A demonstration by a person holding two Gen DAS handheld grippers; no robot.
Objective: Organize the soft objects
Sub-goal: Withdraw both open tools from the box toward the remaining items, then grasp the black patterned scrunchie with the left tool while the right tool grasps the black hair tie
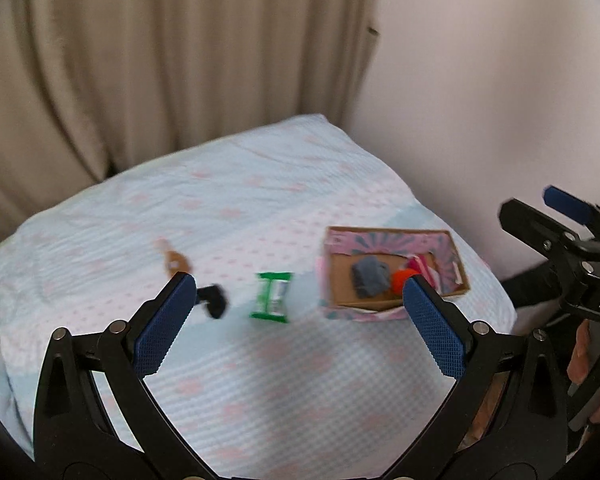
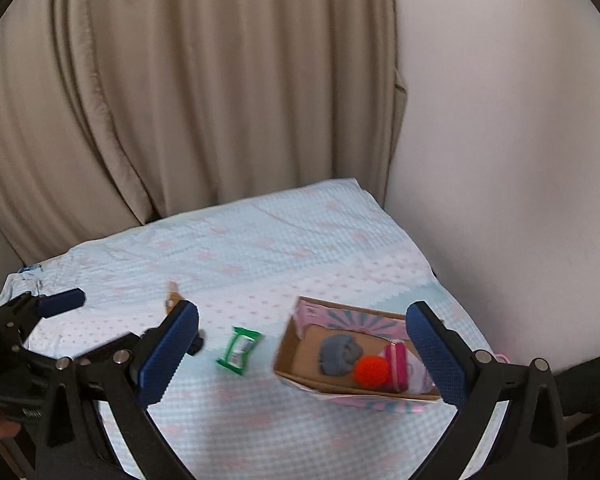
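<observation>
On the bed point(image 2: 260, 248), soft items sit gathered in the box point(image 2: 296, 360) near its right edge, while both the left gripper point(image 1: 300, 312) and right gripper point(image 2: 304, 344) hover spread and empty, likely ready for the green packet point(image 2: 239, 349).

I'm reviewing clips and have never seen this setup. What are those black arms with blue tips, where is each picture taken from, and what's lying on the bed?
There is no robot here: a person holds a two-finger gripper in each hand, and a fisheye camera on each looks forward along its blue-padded fingers. One picture is from the left gripper, the other from the right gripper. Both are open and hold nothing. On the light patterned bedcover sits a shallow cardboard box containing a grey soft item, an orange ball and something pink. Outside it lie a green packet, a small black item and a brownish item, too blurred to identify.
</observation>
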